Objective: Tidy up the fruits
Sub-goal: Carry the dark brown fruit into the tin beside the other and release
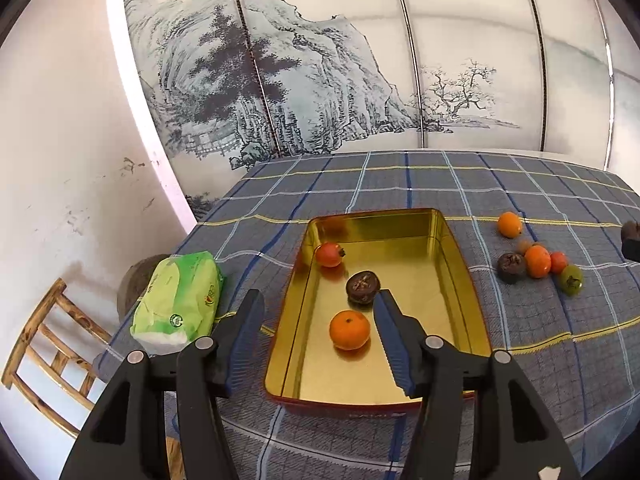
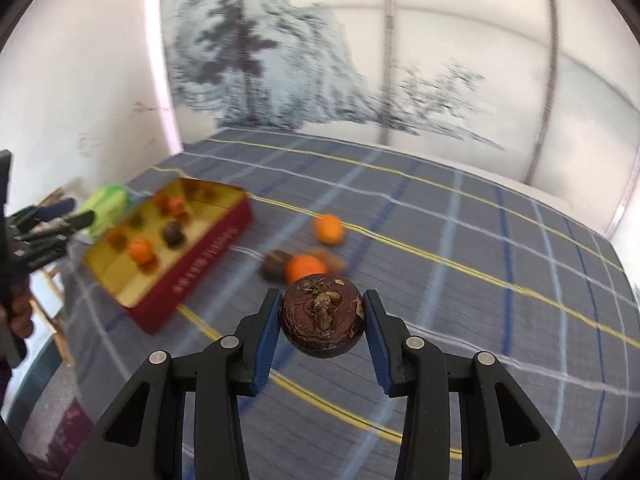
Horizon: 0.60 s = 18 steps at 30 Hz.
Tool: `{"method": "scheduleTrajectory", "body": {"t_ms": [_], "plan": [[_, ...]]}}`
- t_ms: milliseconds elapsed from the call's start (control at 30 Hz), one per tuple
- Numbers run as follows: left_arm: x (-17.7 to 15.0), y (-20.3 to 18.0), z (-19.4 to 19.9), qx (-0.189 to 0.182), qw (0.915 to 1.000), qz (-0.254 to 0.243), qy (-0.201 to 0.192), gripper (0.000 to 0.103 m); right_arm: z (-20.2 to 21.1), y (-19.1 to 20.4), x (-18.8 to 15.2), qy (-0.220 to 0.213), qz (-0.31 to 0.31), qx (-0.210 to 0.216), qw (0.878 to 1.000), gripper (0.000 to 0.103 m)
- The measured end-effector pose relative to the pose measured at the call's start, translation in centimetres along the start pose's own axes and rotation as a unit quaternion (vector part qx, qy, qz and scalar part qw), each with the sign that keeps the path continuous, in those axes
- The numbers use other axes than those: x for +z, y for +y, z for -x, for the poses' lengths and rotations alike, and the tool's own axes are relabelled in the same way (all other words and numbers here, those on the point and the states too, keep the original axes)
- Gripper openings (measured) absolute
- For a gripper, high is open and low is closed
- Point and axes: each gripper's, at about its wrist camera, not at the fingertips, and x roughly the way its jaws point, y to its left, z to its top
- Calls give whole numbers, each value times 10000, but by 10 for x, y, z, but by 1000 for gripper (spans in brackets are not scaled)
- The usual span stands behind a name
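- Right gripper (image 2: 322, 314): jaws clamped on a dark brown fruit (image 2: 322, 316), held above the worktop (image 2: 460, 240).
- Left gripper (image 1: 320, 312): jaws apart, empty, over the tin (image 1: 460, 248).
- Tin holds an orange (image 1: 349, 330), a brown fruit (image 1: 362, 286), a red fruit (image 1: 329, 255).
- Loose fruits (image 1: 536, 262) right of tin.

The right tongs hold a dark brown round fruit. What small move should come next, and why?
Probably carry the dark brown round fruit, clamped in the right tongs, leftward over the gold rectangular tin before opening. The tin already holds three fruits, and this one hangs above the checked tablecloth, clear of the tin. The left tongs stand open and empty over the tin.
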Motion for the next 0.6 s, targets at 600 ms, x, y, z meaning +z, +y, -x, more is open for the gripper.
{"method": "scheduleTrajectory", "body": {"t_ms": [600], "plan": [[-20, 32, -4, 34, 9993, 323, 191, 56, -23, 88, 21, 92, 499, 757, 9958, 42]]}}
